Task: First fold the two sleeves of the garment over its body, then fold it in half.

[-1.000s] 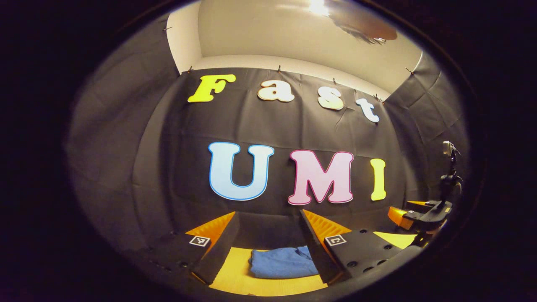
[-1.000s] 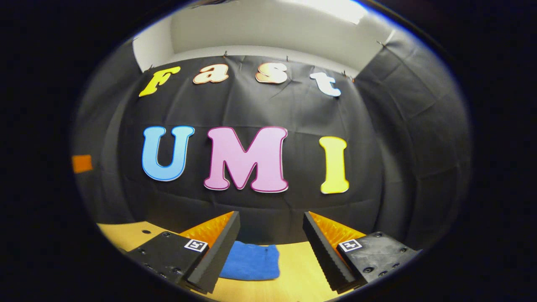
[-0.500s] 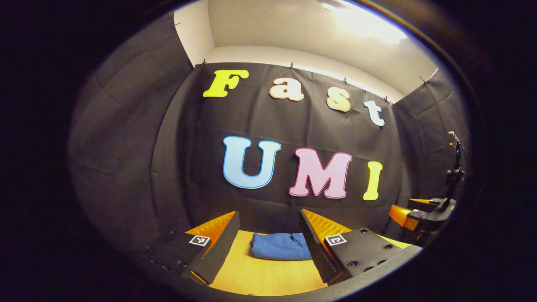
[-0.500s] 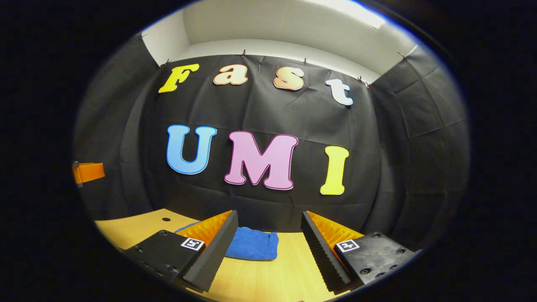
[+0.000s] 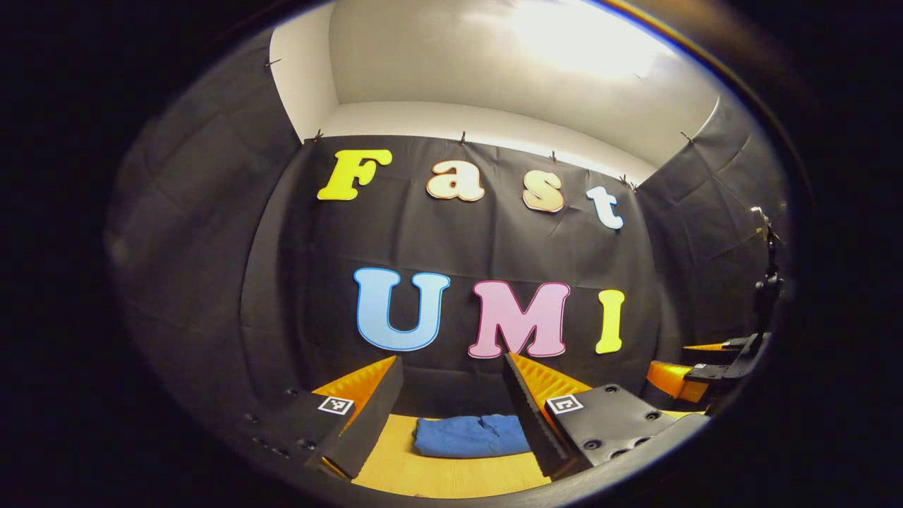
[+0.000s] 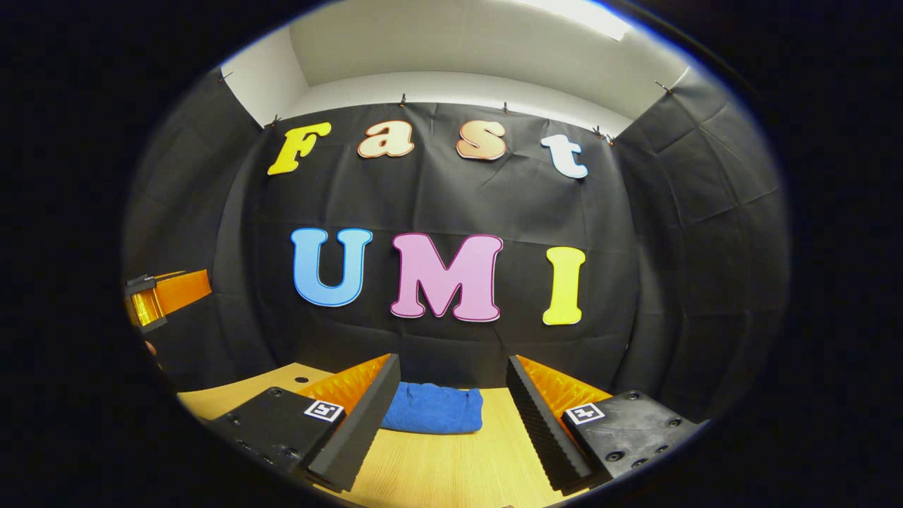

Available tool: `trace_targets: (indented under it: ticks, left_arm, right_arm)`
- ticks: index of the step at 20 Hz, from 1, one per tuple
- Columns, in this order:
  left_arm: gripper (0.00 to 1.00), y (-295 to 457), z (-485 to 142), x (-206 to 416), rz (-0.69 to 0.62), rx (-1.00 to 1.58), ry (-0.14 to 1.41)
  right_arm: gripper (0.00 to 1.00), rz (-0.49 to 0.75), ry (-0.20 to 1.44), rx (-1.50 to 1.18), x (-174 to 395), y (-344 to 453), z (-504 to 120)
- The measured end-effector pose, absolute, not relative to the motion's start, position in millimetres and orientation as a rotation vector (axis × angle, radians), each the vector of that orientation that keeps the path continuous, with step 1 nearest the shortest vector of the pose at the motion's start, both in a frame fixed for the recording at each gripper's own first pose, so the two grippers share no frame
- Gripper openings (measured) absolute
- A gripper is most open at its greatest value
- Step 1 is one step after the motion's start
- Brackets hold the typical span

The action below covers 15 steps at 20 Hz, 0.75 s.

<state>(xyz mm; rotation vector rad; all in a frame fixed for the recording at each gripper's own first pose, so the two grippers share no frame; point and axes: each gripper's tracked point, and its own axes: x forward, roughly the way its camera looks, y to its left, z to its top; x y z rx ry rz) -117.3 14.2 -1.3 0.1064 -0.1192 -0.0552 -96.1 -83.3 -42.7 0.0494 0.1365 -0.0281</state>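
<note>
Nearest in the left gripper view, the left gripper (image 5: 451, 395) has its jaws spread wide with nothing between them, raised off the pale wooden worktop (image 5: 437, 480). In the right gripper view the right gripper (image 6: 451, 402) is likewise agape and empty above the same worktop (image 6: 451, 473).

Beyond both, well apart from the fingertips, lies the blue soft cloth garment (image 5: 471, 435), a compact, thick bundle flat on the worktop near the black booth wall; the right gripper view shows it (image 6: 434, 409) as a low rounded pad. No sleeve trails loose from it, so the sleeves and the halving fold look done.

Judged from this, the task is at its close. The next move calls only for keeping both grippers clear of the bundle, or at most pressing flat any edge that has sprung up.
</note>
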Motion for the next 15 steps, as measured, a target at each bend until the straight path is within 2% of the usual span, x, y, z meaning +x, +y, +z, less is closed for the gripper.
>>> trace_targets:
  ticks: [15]
  left_arm:
    - [0.81,34.0,-2.4,-130.5,-0.015,0.100,-0.101]
  right_arm:
    - [0.97,-0.036,0.109,0.051,-104.3,-74.3,-28.7]
